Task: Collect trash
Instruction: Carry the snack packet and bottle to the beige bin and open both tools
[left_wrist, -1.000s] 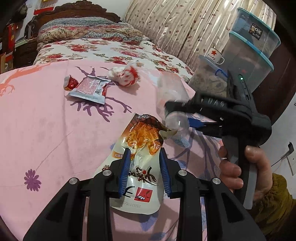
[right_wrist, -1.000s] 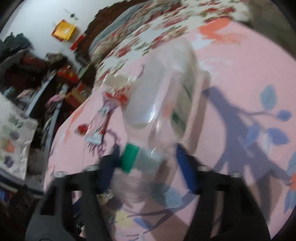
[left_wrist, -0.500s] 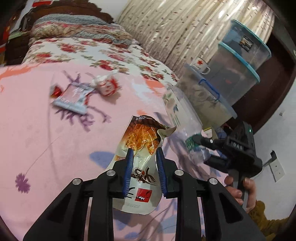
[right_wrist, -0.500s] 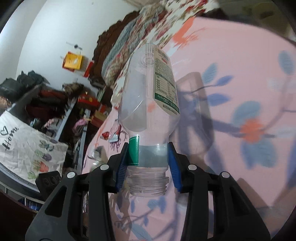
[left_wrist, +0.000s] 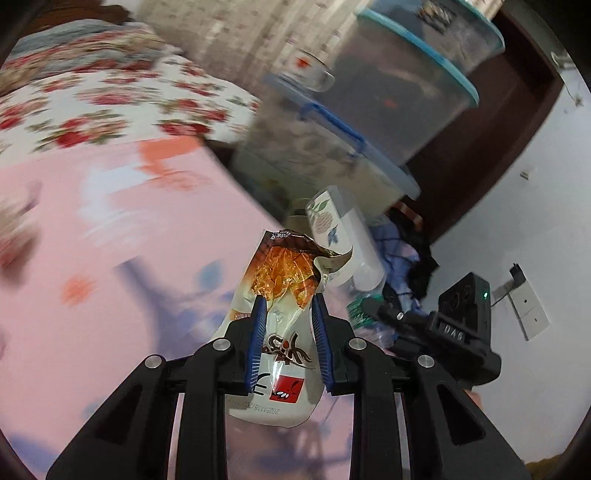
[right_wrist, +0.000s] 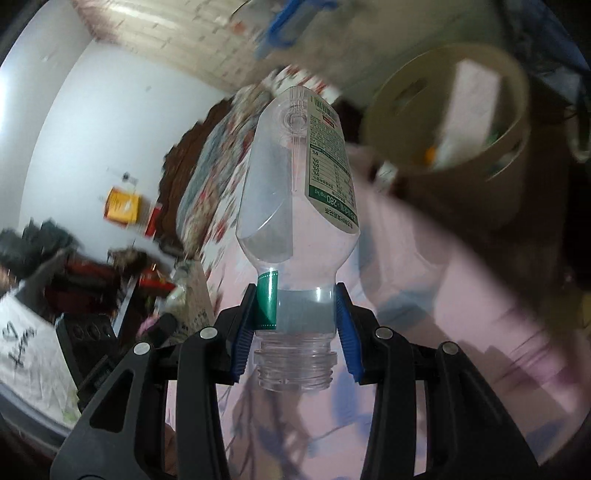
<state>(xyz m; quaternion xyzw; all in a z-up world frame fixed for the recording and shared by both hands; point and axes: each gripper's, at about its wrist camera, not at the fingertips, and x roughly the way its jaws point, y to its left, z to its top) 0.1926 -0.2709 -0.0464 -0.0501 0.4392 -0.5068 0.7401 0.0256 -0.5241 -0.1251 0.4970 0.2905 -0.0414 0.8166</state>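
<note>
One wrapper (left_wrist: 280, 332), one bottle (right_wrist: 295, 192) (bin (right_wrist: 447, 122) seemingly blurred)

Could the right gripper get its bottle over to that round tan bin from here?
Probably yes. The right gripper is shut on the clear bottle at its neck, and the tan bin shows beyond the pink bedspread, mouth open, with nothing visible between. The view is blurred, so distance is unclear.

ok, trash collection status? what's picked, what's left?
Done: nothing can be confirmed as binned yet, though the tan bin already holds some blurred items. In hand: the left gripper pinches a torn snack wrapper; the right gripper clamps an empty clear bottle by its neck, base forward. Left: drop both in the bin. Any trash remaining on the pink bedspread is too blurred to tell.
</note>
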